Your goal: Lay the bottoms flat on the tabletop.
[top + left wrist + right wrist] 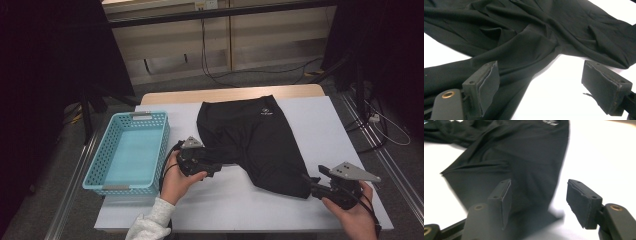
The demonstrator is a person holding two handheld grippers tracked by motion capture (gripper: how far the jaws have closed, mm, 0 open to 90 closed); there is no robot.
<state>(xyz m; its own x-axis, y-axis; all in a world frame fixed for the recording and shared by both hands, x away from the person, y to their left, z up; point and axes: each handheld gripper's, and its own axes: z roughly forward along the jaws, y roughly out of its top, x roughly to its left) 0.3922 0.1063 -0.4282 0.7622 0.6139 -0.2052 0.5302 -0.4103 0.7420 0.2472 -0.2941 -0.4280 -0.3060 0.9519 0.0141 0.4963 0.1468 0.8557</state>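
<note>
So the black shorts (255, 142) are spread flat on the white table (345, 130), one leg hem lying between the spread jaws of the right gripper (312, 184), nothing pinched. The left gripper (220, 167) is also wide apart, its left pad over the other leg's cloth. I'd push both pads further past each hem before clamping, then fold toward the teal basket (100, 165).
</note>
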